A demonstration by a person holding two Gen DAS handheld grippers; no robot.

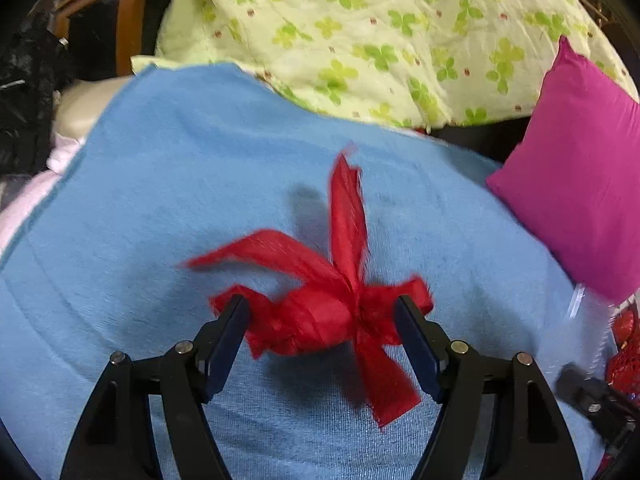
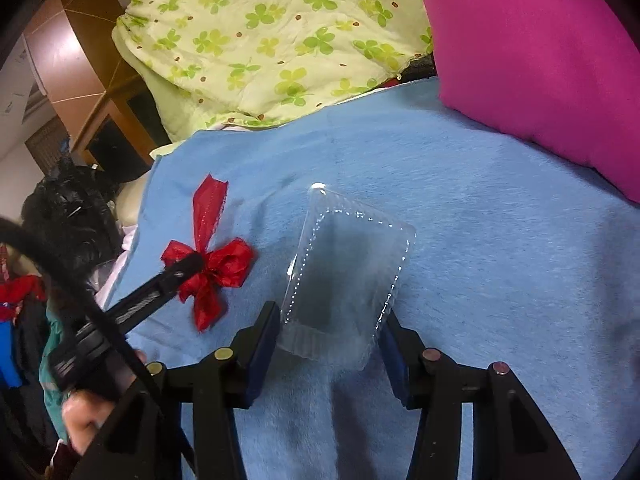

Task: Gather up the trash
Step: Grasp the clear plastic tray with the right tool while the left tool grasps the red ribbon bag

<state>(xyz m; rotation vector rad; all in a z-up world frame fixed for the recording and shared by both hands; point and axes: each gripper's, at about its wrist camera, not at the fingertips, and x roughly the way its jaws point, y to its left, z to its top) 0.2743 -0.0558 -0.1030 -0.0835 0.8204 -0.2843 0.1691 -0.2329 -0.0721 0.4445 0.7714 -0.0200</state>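
- Covering bed: blue blanket (image 2: 500, 240), clover quilt (image 2: 260, 40) behind, magenta pillow (image 2: 540, 60) at right.
- Lying flat on blanket, just right of bow: clear plastic container (image 2: 352, 268); right gripper (image 2: 328, 340) straddling near end, pads seemingly touching – risking thin plastic buckling, popping out.
- Straddling red ribbon bow (image 1: 332, 308): left gripper (image 1: 320, 344) wide, not pinching; loose tails possibly slipping, blanket snagging.

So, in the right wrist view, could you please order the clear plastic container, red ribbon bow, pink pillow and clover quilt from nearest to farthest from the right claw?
1. Clear plastic container, between the right claw's fingers.
2. Red ribbon bow, left.
3. Pink pillow, upper right.
4. Clover quilt, farthest back.
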